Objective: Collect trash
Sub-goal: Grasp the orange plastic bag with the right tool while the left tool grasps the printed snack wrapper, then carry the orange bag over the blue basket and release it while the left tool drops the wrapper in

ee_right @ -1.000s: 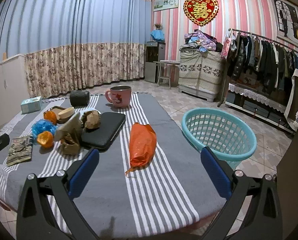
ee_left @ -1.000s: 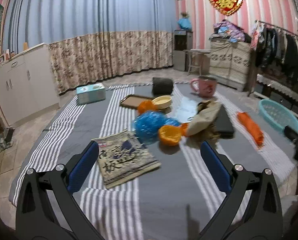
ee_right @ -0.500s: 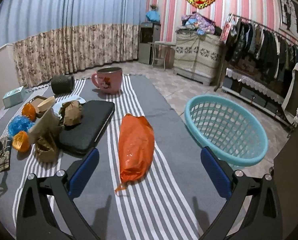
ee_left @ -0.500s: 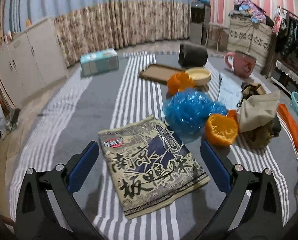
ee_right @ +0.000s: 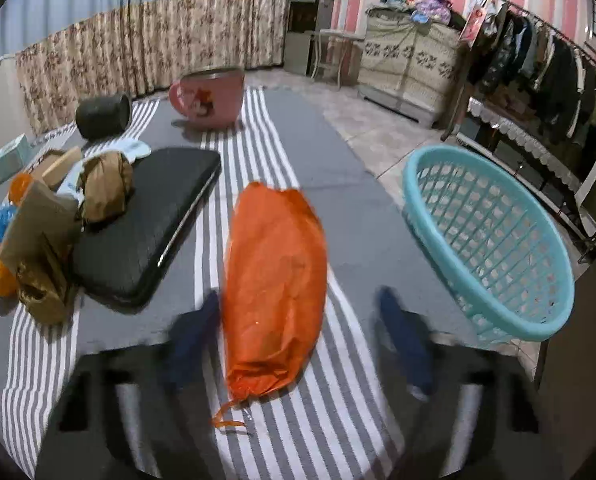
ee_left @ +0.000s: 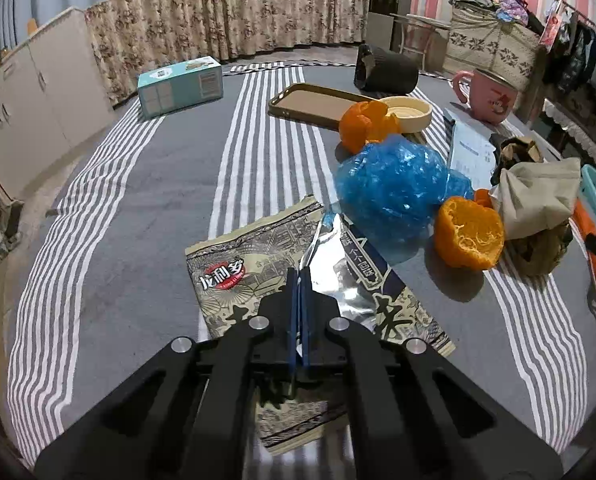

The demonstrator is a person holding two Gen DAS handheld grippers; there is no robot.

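In the left wrist view my left gripper [ee_left: 299,276] is shut on the flat printed snack wrapper [ee_left: 258,256], pinching a raised silver fold of it on the striped cloth. Beyond it lie a crumpled blue plastic wrap [ee_left: 393,188], orange peel [ee_left: 467,234] and a second peel [ee_left: 363,124]. In the right wrist view my right gripper [ee_right: 298,316] is open, blurred, with its fingers on either side of the near end of the orange plastic bag [ee_right: 274,280]. The teal basket [ee_right: 493,240] stands just right of the table edge.
Brown paper bags [ee_right: 42,240], a black case [ee_right: 146,224], a pink mug [ee_right: 210,96], a black cylinder [ee_right: 104,115], a teal box [ee_left: 180,86], a brown tray [ee_left: 313,104] and a cream bowl [ee_left: 407,112] sit on the table. Clothes rack stands at right.
My left gripper has dropped onto the snack wrapper and shut on it. My right gripper has moved forward and down around the orange bag, and its fingers have narrowed.
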